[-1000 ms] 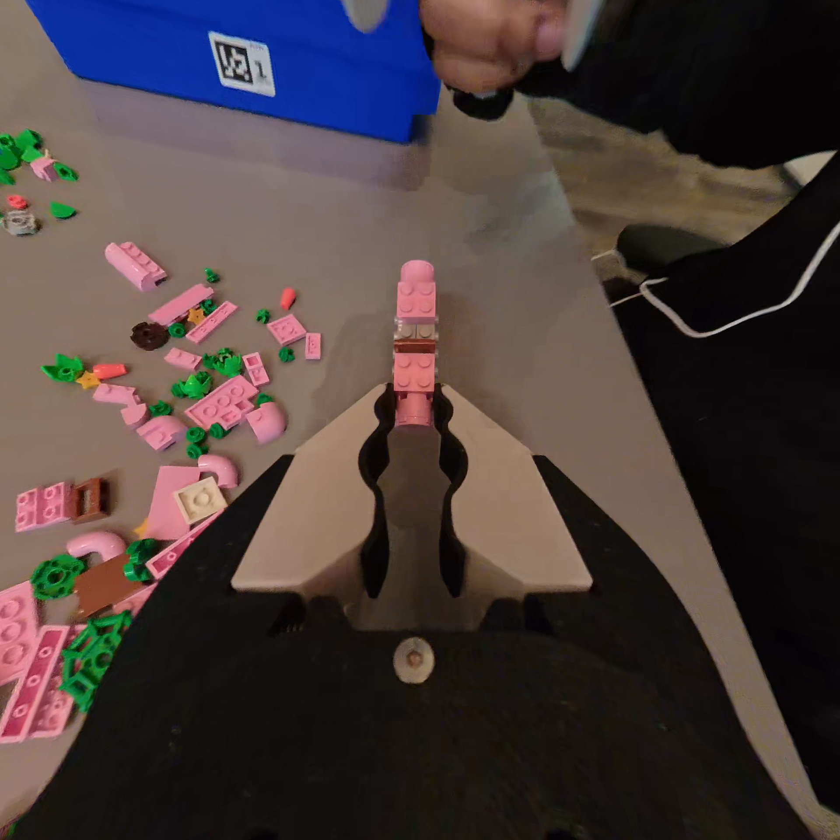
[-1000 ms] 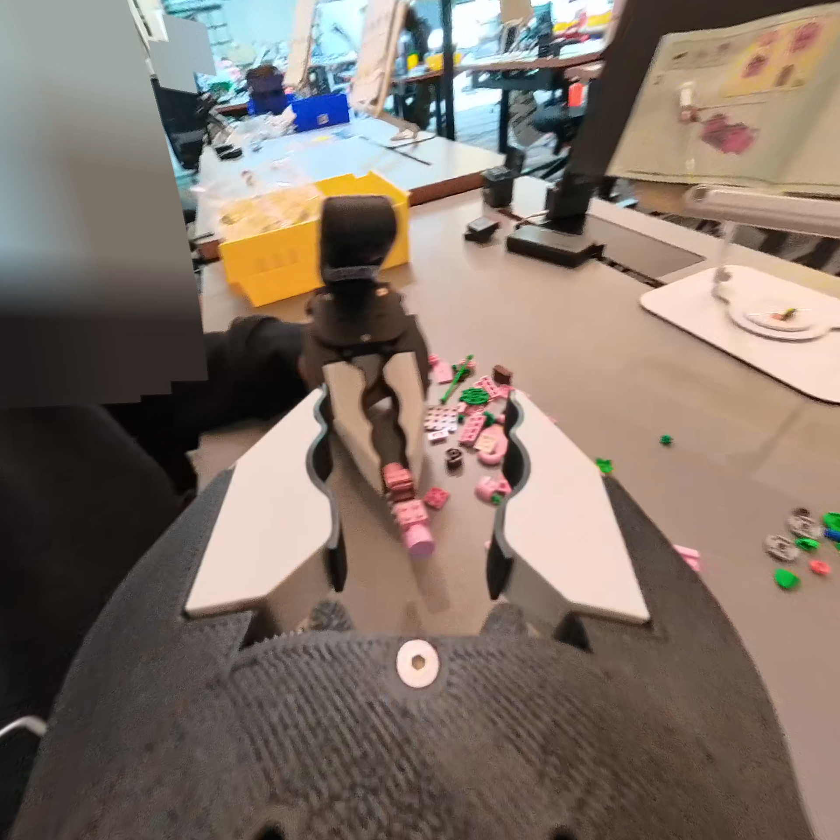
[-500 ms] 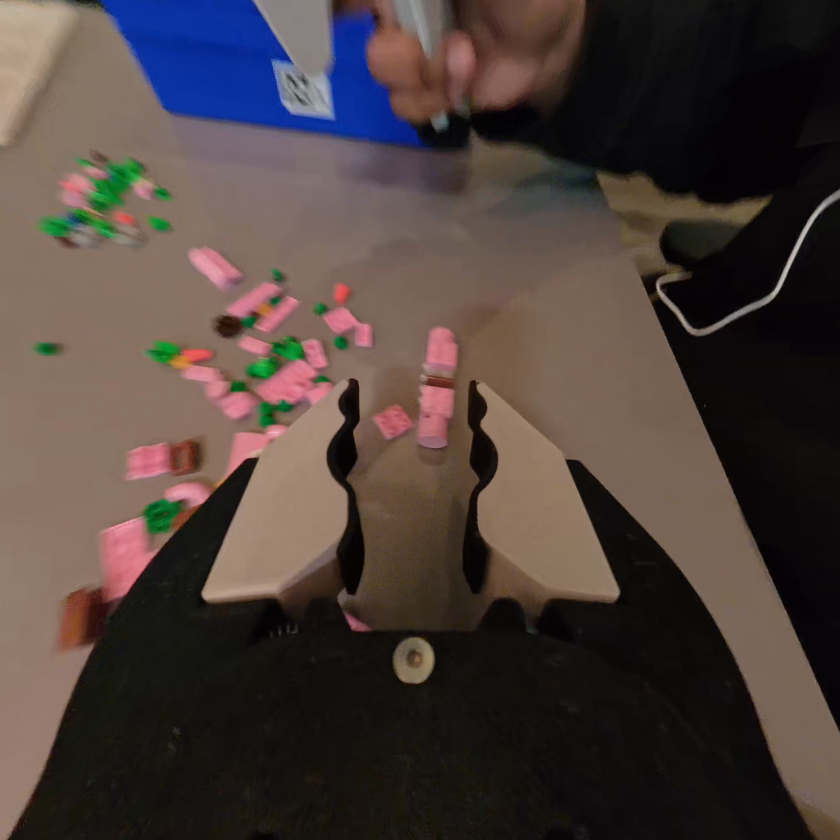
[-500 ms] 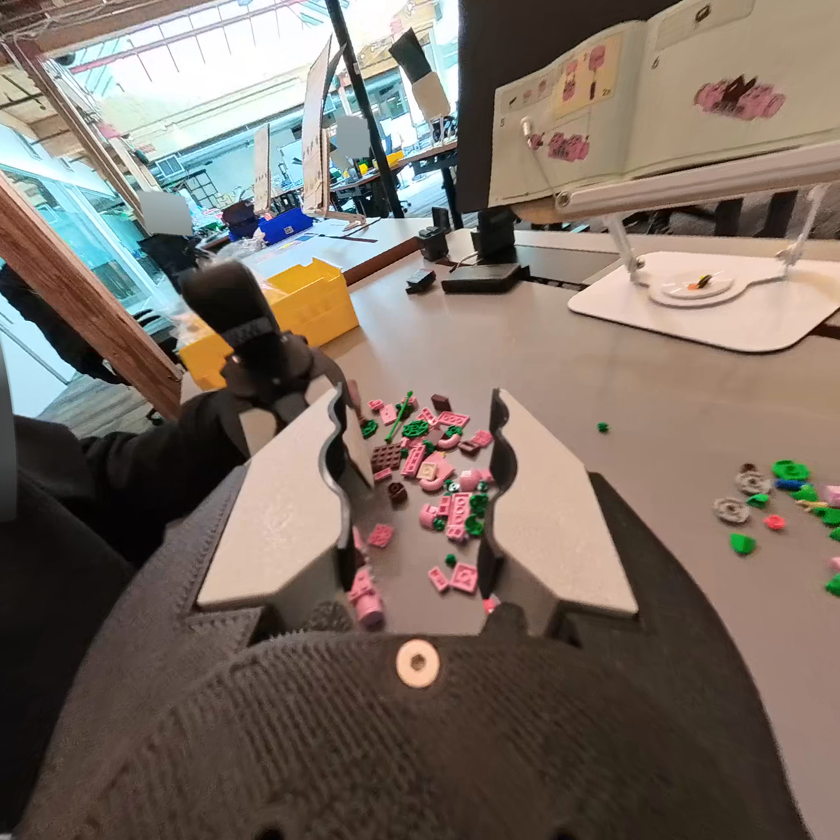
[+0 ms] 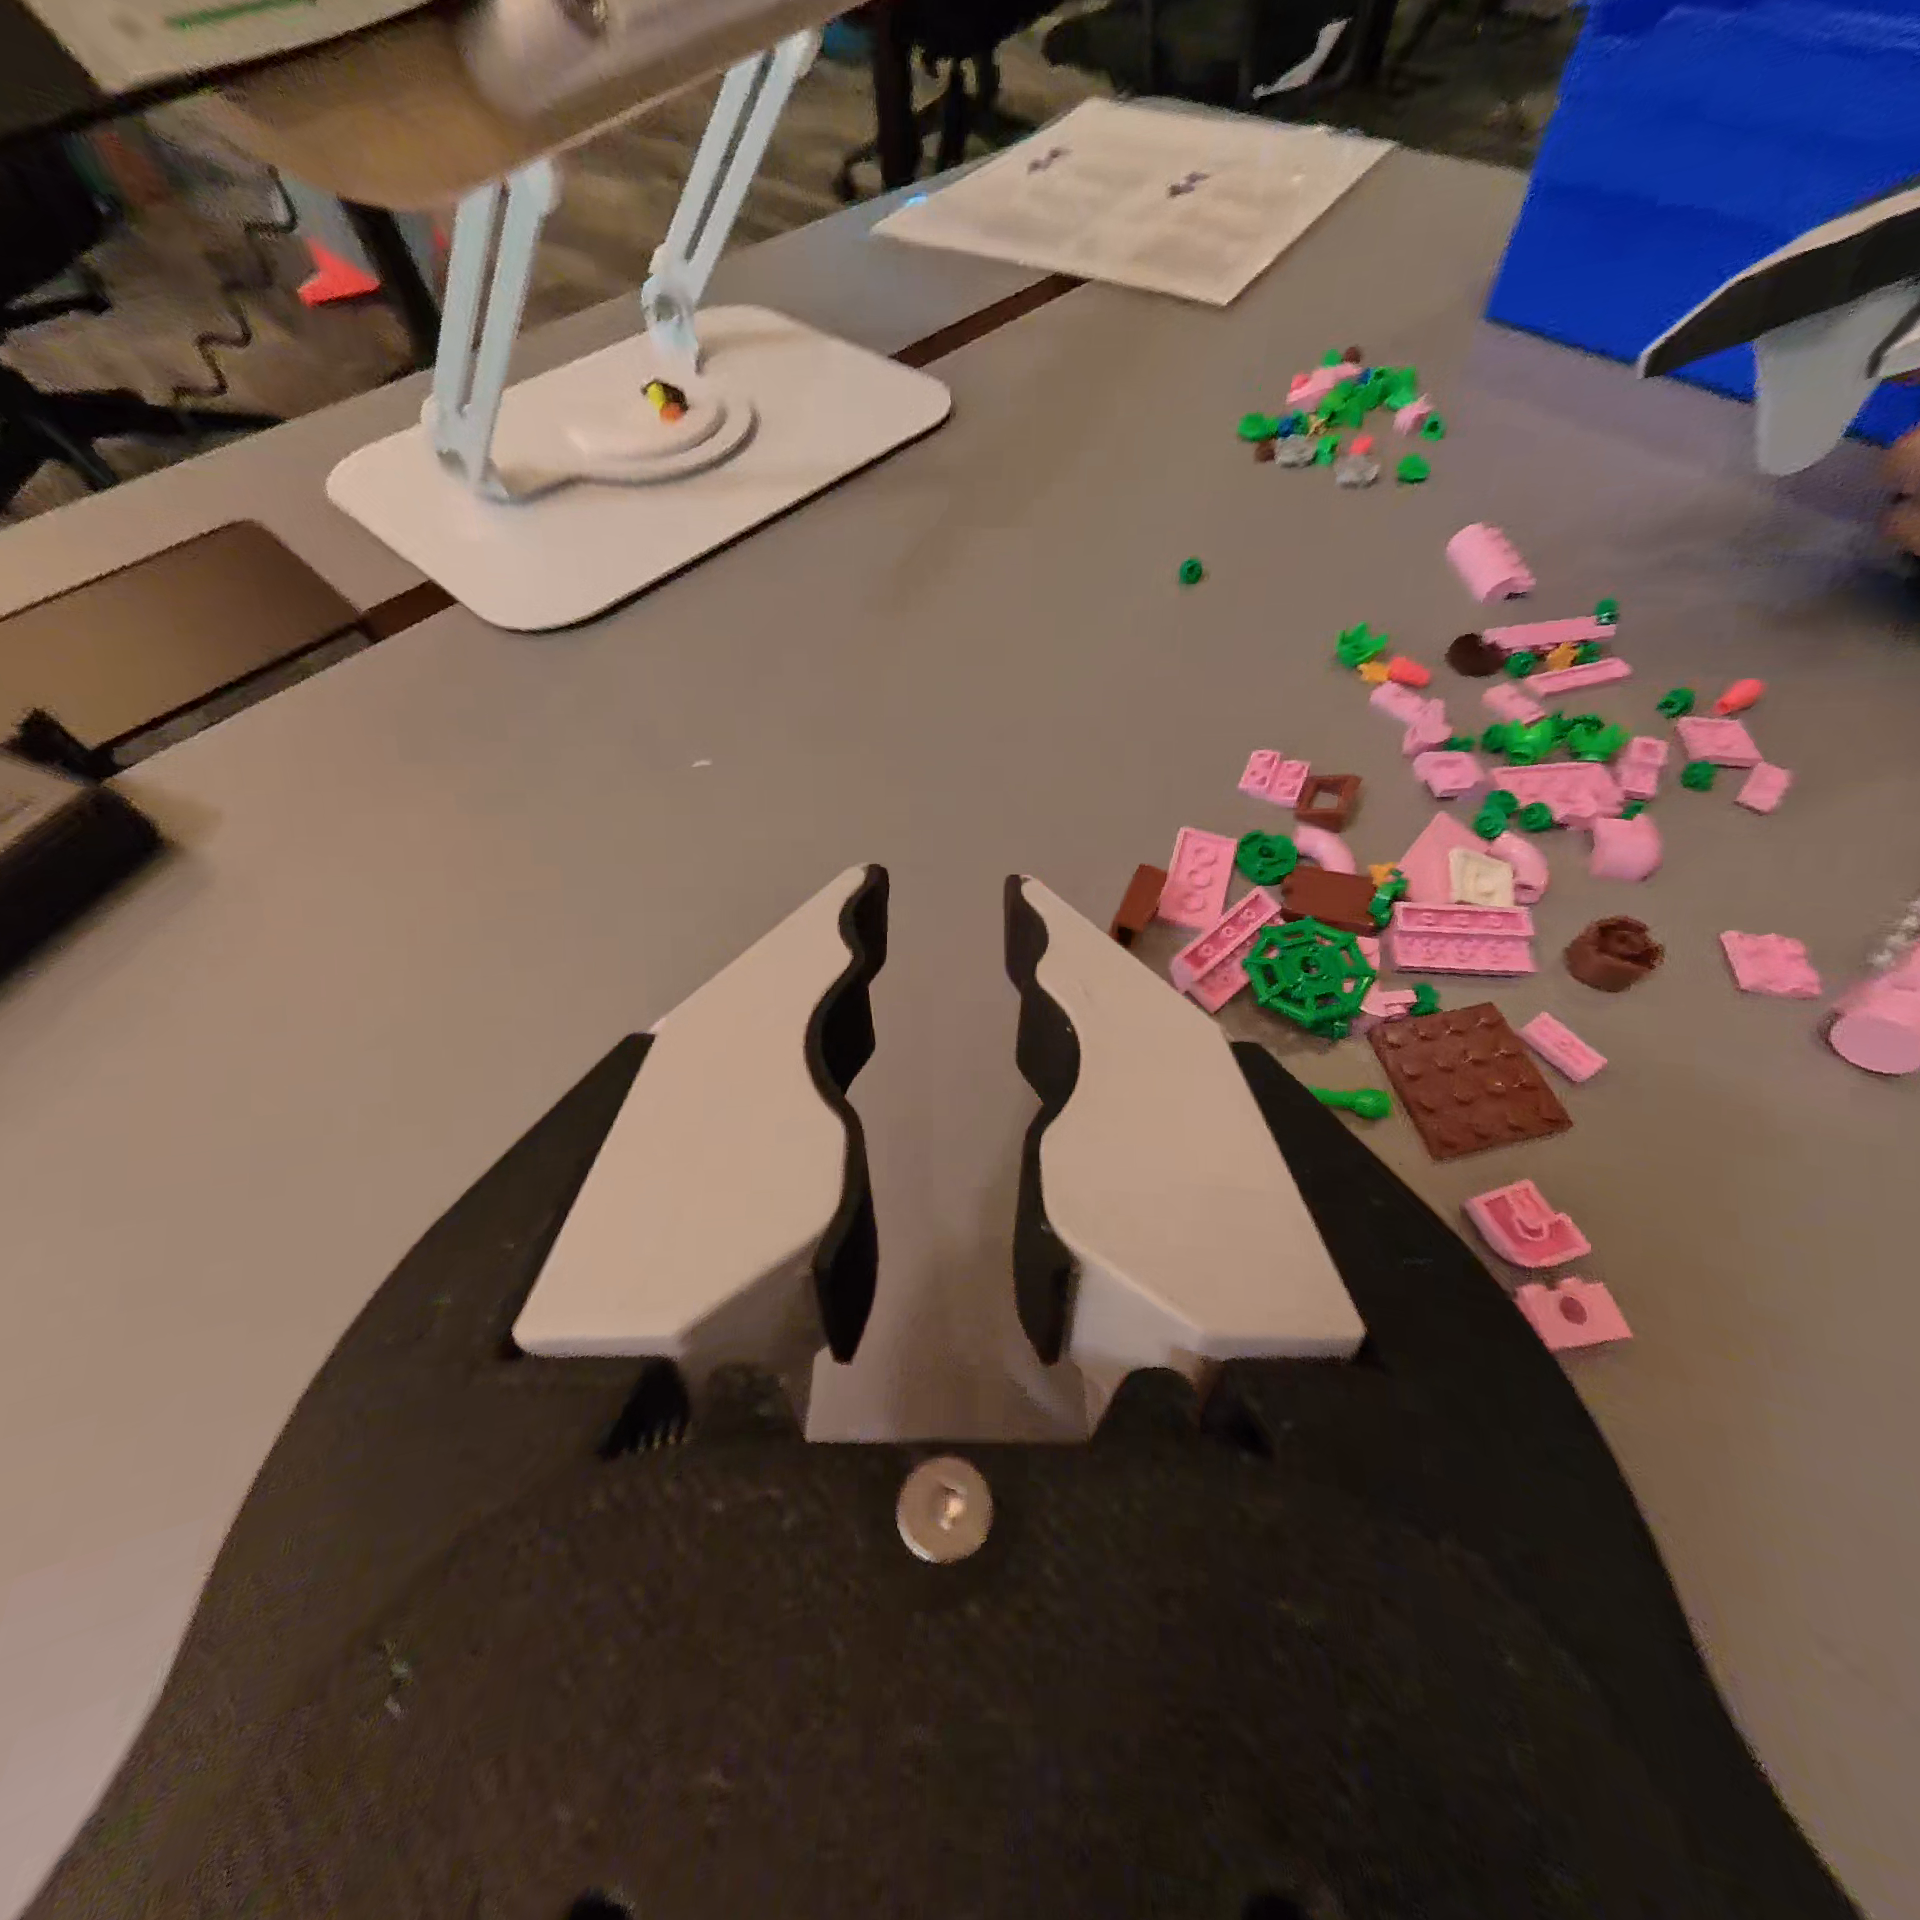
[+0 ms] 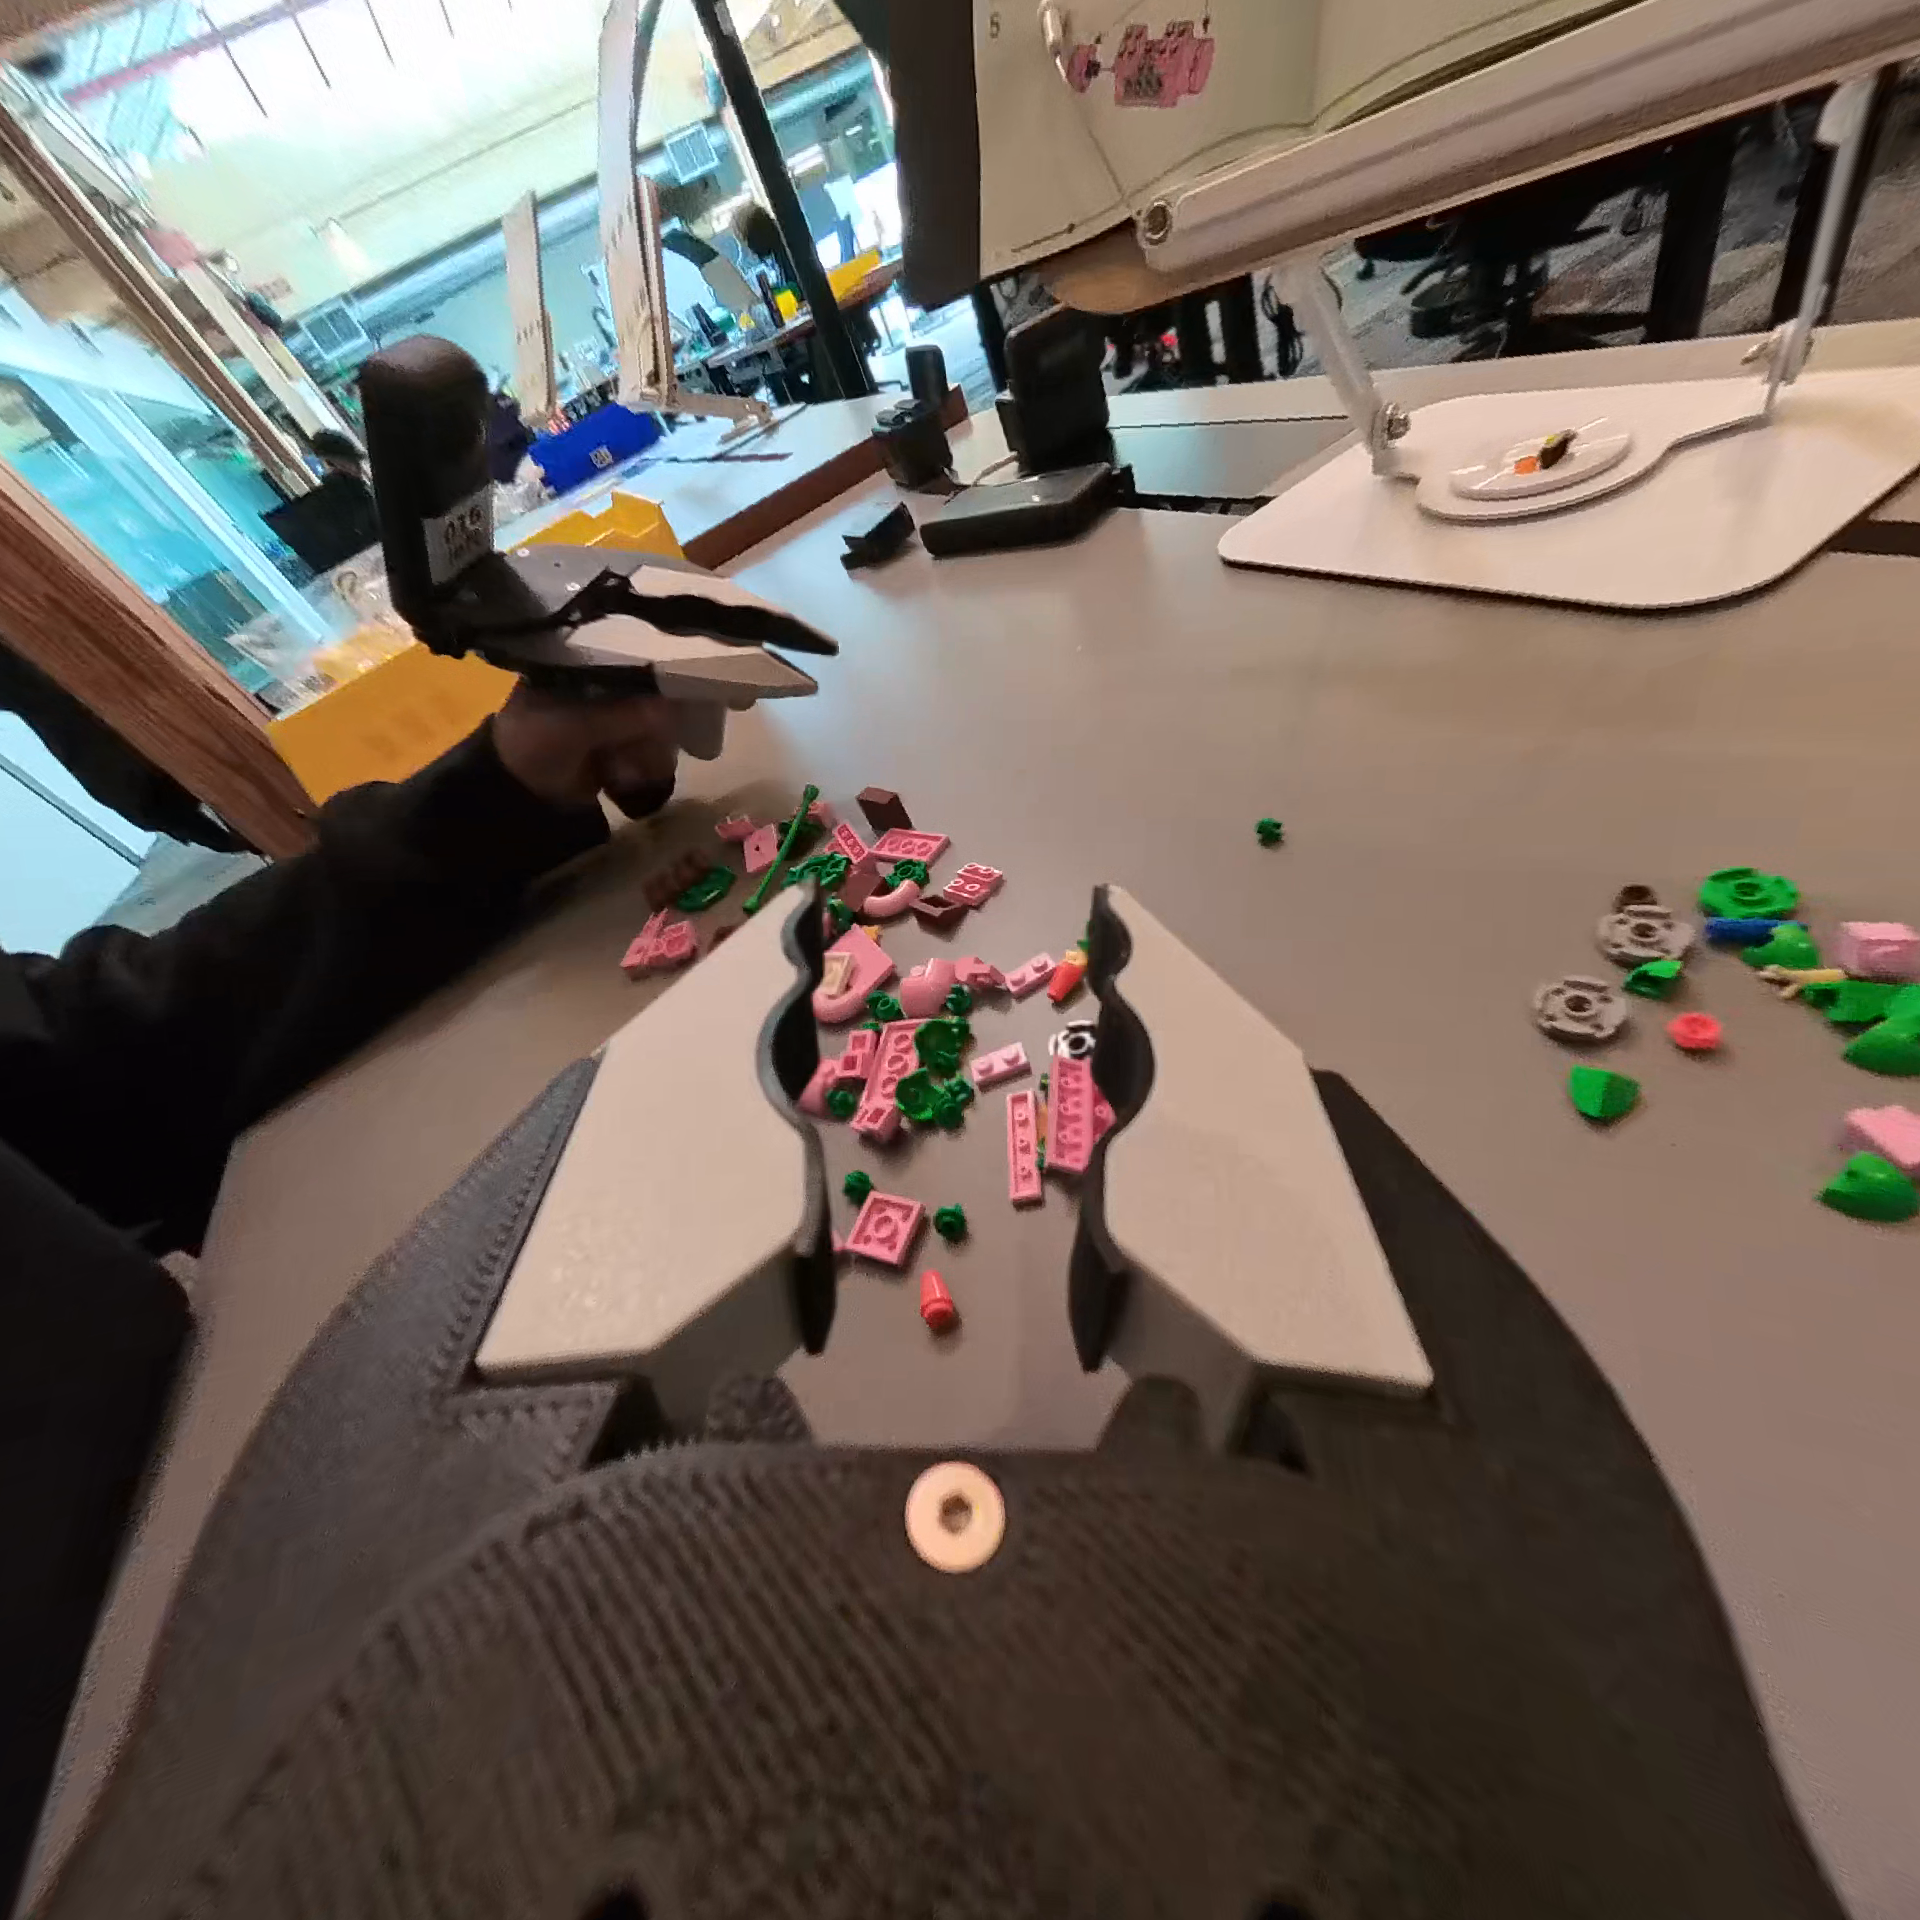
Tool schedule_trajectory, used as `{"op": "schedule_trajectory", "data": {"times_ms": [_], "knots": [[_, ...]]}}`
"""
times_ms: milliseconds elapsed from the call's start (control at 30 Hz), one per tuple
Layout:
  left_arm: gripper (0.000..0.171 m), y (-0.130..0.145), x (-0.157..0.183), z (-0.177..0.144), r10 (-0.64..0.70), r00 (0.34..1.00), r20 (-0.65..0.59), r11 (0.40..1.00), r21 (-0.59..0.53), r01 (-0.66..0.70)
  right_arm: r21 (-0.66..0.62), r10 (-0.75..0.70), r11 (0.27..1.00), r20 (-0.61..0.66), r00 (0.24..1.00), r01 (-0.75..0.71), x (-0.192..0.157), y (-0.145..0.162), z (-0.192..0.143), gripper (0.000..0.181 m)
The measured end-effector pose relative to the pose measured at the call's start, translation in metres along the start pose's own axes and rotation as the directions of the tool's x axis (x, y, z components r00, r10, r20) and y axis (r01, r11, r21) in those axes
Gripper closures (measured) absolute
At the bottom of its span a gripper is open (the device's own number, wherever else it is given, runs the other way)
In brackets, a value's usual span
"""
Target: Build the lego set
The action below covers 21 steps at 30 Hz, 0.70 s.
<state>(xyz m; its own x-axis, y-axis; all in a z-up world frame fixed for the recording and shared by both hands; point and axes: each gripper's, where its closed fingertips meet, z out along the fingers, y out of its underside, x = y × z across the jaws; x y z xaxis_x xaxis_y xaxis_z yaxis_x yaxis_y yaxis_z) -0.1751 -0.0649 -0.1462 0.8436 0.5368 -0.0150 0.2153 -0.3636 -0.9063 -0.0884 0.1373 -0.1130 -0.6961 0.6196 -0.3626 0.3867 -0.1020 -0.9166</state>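
Landmark: the main heap of loose lego pieces (image 6: pixel 914 1049) on the grey counter (image 6: pixel 1299 748); every place below is told from it.

Right gripper (image 6: pixel 940 925): nearest the camera in the right wrist view, poised above the near edge of the heap, jaws parted and holding nothing. A pink square plate (image 6: pixel 883 1229) and a small red cone (image 6: pixel 938 1301) lie on the counter between them, untouched.

Left gripper (image 5: pixel 945 883): to the side of the heap over bare counter, jaws a little apart and empty. The right wrist view shows it raised beyond the heap's far-left edge.

Near pieces: a brown studded plate (image 5: pixel 1465 1081) and a green web-shaped piece (image 5: pixel 1311 966) lie on the heap's edge closest to the left gripper.

Part-built piece: a pink cylinder end (image 5: pixel 1883 1023) shows at the frame edge, on the heap's side away from the left gripper; too cropped to say more.

Second cluster: green, grey and pink bits (image 6: pixel 1766 987) lie well apart from the heap, to its right in the right wrist view.

Far: a white stand base (image 6: pixel 1558 520) beyond the heap carries the open instruction booklet (image 6: pixel 1101 135) above it.

Step in hand: most likely choosing the next piece, as neither gripper holds anything.

Next move: calls for lowering the right gripper onto one small piece, tips straddling it alone, since neighbours lie close together.
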Motion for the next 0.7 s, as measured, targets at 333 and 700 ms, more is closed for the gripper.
{"op": "schedule_trajectory", "data": {"times_ms": [333,700], "knots": [[0.154,0.002,0.031,0.009,-0.036,0.990,-0.137,0.999,-0.037,0.031,-0.063,-0.019,0.998,-0.078,0.997,0.014,0.013,0.009,-0.001,0.131],[0.152,0.001,0.037,0.012,-0.010,0.990,-0.139,0.999,-0.035,0.005,-0.062,-0.014,0.998,-0.081,0.997,0.009,0.013,0.010,-0.001,0.132]]}}
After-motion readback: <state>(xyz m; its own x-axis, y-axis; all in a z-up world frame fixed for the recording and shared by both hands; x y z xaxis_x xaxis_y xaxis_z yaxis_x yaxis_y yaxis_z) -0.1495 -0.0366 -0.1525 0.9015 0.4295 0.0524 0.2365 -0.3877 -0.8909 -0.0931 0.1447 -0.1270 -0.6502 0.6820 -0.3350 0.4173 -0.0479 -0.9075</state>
